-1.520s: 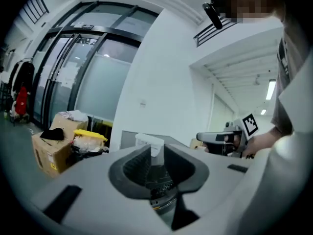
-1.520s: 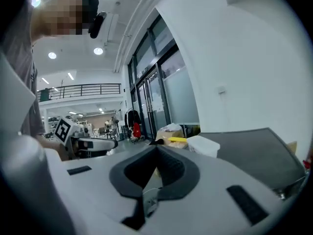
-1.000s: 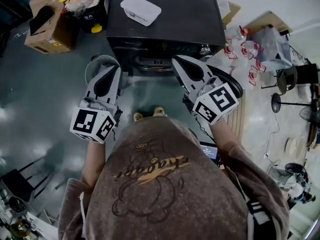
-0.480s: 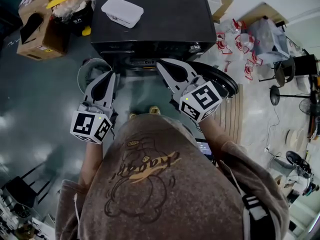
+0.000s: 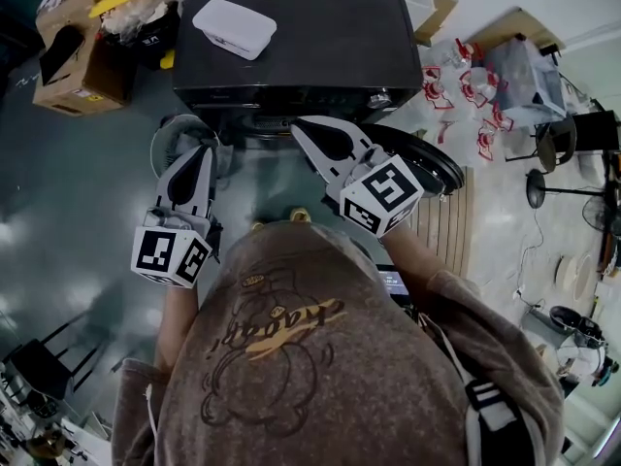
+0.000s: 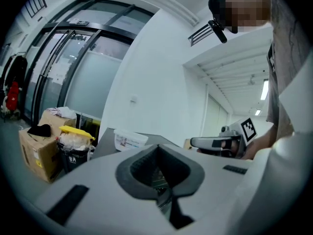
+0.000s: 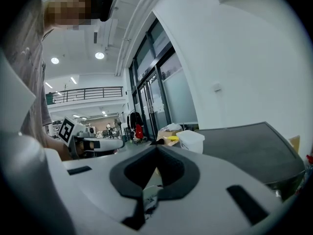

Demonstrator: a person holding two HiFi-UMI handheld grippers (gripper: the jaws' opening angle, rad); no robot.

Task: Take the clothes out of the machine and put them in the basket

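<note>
Directly in front of the person stands the black box-shaped washing machine (image 5: 291, 37), its round dark door (image 5: 427, 163) swung open to the right. Its front opening shows only edge-on from the head view, so whether clothes lie inside cannot be told. The left claw (image 5: 201, 150) hangs before the machine's left front corner with its jaws closed together and nothing between them. The right claw (image 5: 303, 126) is close to the opening, its jaws likewise closed and empty. A round grey basket-like tub (image 5: 173, 136) sits on the floor just beyond the left claw. A white lidded plastic container (image 5: 234, 27) rests on the machine's top.
</note>
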